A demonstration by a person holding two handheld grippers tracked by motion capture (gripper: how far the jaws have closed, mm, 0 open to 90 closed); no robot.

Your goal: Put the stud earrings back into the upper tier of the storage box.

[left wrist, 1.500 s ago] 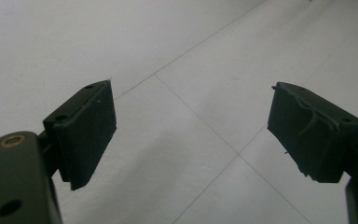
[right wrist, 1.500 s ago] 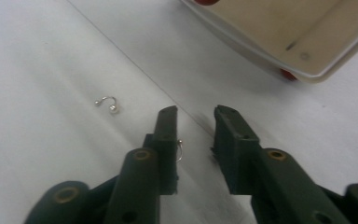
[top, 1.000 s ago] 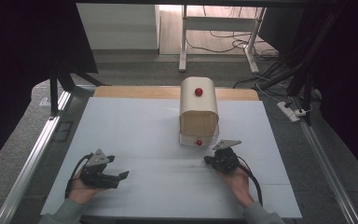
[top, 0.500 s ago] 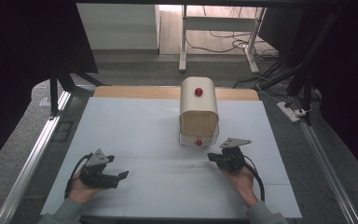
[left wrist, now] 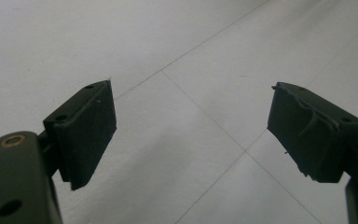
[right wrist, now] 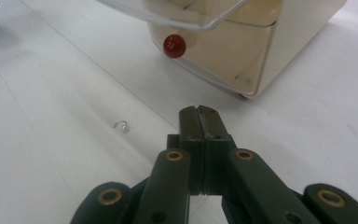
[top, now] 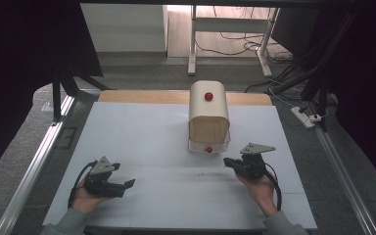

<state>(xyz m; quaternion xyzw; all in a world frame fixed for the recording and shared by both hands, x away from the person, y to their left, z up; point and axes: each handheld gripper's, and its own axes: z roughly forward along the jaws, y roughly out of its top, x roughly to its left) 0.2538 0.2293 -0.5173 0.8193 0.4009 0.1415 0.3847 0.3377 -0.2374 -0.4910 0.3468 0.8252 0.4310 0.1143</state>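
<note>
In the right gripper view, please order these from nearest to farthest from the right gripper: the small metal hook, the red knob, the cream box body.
1. small metal hook, on the table, left of the right gripper.
2. red knob, ahead, on the clear front.
3. cream box body, behind, upper right.

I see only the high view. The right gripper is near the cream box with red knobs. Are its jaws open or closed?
Observer: Closed. In the right gripper view the right gripper has its two pads pressed together with nothing between them.
Operator: Is something small lying on the table near it?
Observer: Yes, a tiny metal hook lies on the white table, apart from the jaws and short of the lower red knob.
Operator: And the left gripper?
Observer: The left gripper is wide open over bare table, with nothing between its pads.
</note>
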